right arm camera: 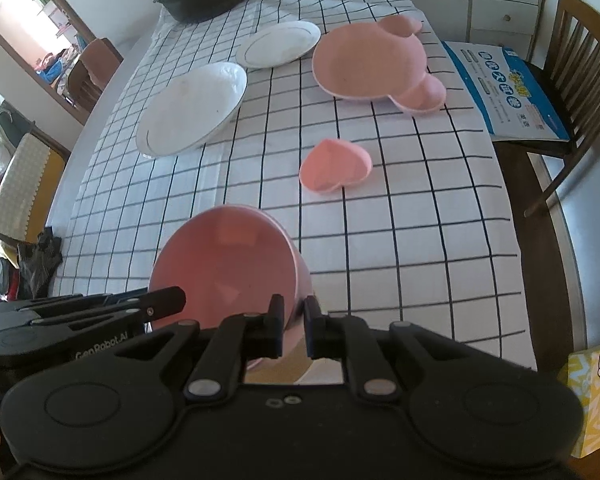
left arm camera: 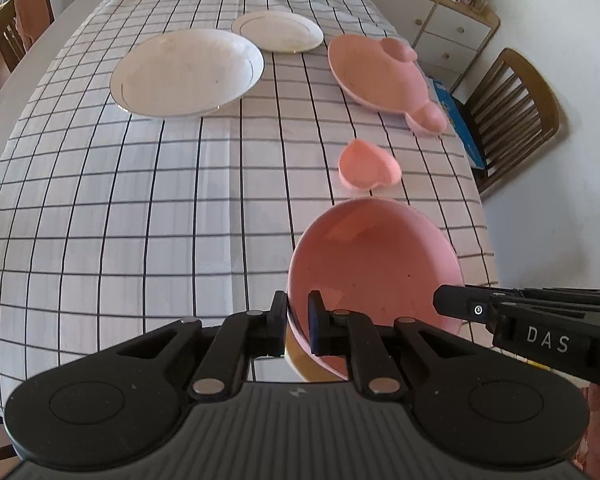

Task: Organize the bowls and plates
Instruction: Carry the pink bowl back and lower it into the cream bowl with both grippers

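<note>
Both my grippers pinch the pink bowl [left arm camera: 374, 276] by its rim, on opposite sides: left gripper [left arm camera: 298, 320] nearly closed on the near-left edge, right gripper [right arm camera: 294, 326] the same on the right edge. Bowl tilted, above the checked tablecloth [left arm camera: 140, 220]. Beyond it lie a heart-shaped dish [right arm camera: 336, 166], bear-shaped plate [right arm camera: 370, 64], two white plates [left arm camera: 188, 72].

Heart dish [left arm camera: 369, 165] lies between held bowl [left arm camera: 374, 264] and eared plate [left arm camera: 384, 76].
</note>
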The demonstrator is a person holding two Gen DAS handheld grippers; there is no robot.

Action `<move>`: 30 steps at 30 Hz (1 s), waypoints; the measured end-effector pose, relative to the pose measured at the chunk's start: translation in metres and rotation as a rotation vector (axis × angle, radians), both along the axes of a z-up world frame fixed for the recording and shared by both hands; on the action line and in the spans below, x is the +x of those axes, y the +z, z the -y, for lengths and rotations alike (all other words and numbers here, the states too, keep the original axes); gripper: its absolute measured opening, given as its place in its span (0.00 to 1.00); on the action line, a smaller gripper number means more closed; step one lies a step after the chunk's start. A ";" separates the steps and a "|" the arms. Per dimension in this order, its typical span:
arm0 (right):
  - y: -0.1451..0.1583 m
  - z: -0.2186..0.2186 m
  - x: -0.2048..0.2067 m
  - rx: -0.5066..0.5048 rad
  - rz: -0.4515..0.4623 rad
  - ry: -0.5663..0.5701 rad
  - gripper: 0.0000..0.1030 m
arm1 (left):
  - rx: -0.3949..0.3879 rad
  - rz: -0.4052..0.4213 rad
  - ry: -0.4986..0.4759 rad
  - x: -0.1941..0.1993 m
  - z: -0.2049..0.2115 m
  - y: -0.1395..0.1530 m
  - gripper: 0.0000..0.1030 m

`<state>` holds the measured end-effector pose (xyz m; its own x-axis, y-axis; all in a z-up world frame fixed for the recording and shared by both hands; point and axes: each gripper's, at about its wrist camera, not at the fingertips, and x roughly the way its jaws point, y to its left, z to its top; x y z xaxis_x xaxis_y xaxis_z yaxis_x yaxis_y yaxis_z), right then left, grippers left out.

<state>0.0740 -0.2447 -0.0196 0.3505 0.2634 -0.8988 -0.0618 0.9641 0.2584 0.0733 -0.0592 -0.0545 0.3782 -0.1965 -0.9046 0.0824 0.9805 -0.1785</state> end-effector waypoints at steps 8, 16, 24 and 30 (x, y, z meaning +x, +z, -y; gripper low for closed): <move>-0.011 0.002 -0.006 0.001 -0.016 -0.006 0.08 | 0.013 -0.011 -0.014 -0.005 0.003 -0.010 0.10; -0.015 0.002 -0.005 -0.002 -0.030 -0.002 0.08 | 0.013 -0.026 -0.012 -0.003 0.003 -0.015 0.10; -0.017 0.002 -0.004 0.001 -0.041 0.003 0.10 | 0.001 -0.049 -0.008 -0.002 0.000 -0.019 0.10; -0.018 0.001 -0.003 0.002 -0.042 0.005 0.13 | -0.006 -0.058 -0.009 -0.002 0.000 -0.020 0.10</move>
